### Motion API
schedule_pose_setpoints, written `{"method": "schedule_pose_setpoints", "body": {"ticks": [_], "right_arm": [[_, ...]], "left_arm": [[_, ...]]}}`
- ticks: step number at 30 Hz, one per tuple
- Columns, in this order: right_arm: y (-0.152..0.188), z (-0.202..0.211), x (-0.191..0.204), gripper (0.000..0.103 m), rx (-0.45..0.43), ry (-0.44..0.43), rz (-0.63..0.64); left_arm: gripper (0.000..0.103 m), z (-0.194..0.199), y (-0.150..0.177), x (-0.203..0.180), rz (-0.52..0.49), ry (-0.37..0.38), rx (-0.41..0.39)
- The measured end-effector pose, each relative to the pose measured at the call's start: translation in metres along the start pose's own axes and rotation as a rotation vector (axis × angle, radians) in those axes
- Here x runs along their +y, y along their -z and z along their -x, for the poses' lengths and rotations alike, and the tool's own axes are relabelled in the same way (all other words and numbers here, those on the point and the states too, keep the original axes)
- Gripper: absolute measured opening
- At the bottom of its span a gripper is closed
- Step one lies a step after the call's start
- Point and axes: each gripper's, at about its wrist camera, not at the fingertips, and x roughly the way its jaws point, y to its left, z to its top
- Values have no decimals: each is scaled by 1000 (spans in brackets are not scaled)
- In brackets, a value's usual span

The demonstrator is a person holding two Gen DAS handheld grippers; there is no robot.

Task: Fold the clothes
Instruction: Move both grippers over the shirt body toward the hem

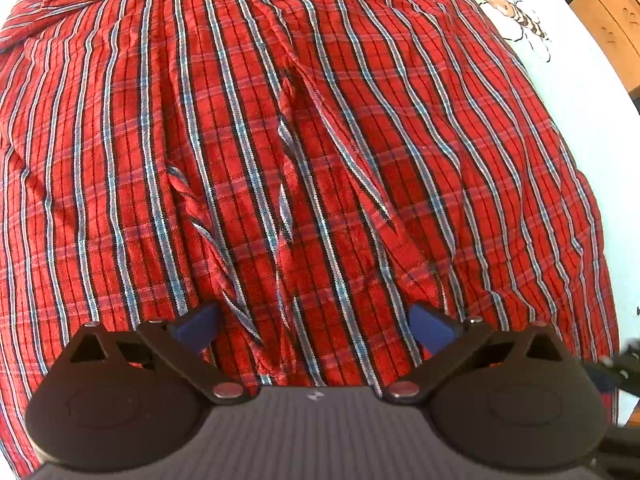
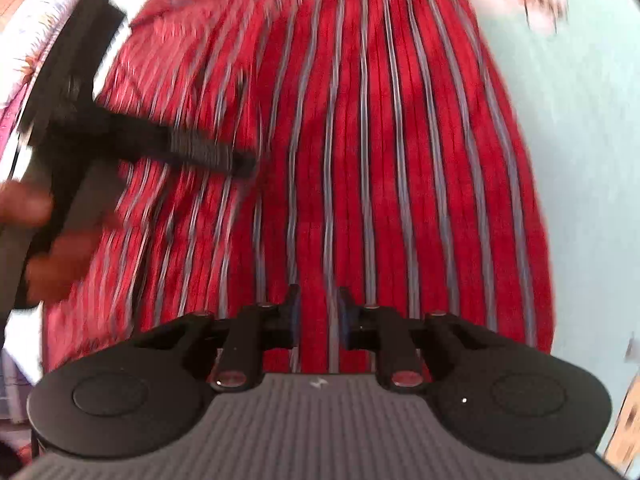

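A red plaid shirt (image 1: pixel 304 152) with blue-white stripes lies spread over a pale sheet and fills most of the left wrist view, with creases running down its middle. My left gripper (image 1: pixel 314 326) hovers low over its near part, open wide, blue pads (image 1: pixel 196 324) far apart with wrinkled cloth between them. In the blurred right wrist view the shirt (image 2: pixel 380 140) stretches away from my right gripper (image 2: pixel 319 312). Its fingers stand close together with a strip of the cloth pinched between them. The left gripper's body (image 2: pixel 180 148) and a hand (image 2: pixel 52 256) show at the left.
The pale sheet (image 1: pixel 576 120) carries a cartoon bee print (image 1: pixel 508 12) beyond the shirt's right edge. A wooden cabinet (image 1: pixel 612 12) stands at the far right. Bare sheet (image 2: pixel 580 160) lies to the right of the shirt.
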Motion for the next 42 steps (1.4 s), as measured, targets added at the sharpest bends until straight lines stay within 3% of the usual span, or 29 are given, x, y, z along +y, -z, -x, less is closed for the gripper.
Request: {"method": "schedule_pose_setpoints", "body": {"ticks": [5, 8, 11, 14, 19, 22, 24, 26, 31, 36, 40, 42], "right_arm": [[21, 6, 3, 23, 59, 17, 2], [15, 20, 6, 23, 111, -4, -29], [-12, 32, 16, 26, -2, 4, 46], [-7, 21, 13, 34, -17, 15, 28], [40, 14, 5, 33, 116, 37, -32], [35, 33, 20, 34, 35, -9, 6], [32, 31, 33, 44, 11, -40, 91], [41, 13, 34, 53, 67, -38, 112], [59, 7, 32, 53, 131, -36, 96], [41, 21, 45, 55, 29, -92, 125], [57, -4, 40, 59, 123, -50, 140], [54, -2, 40, 60, 128, -66, 123]], "left_arm": [[103, 0, -1, 4, -5, 1, 11], [103, 0, -6, 8, -3, 14, 23], [103, 0, -6, 11, 3, 16, 27], [103, 0, -5, 13, -4, 9, 26], [103, -1, -4, 11, -9, 5, 30], [103, -1, -6, 12, -8, -7, 31], [103, -1, -7, 11, -6, -14, 31], [103, -1, -7, 12, -4, -17, 33], [103, 4, -10, 12, 2, -1, 35], [102, 14, -4, 28, 43, 32, 50], [96, 29, 9, 42, 55, 53, 54], [95, 40, 19, 51, 57, 56, 40]]}}
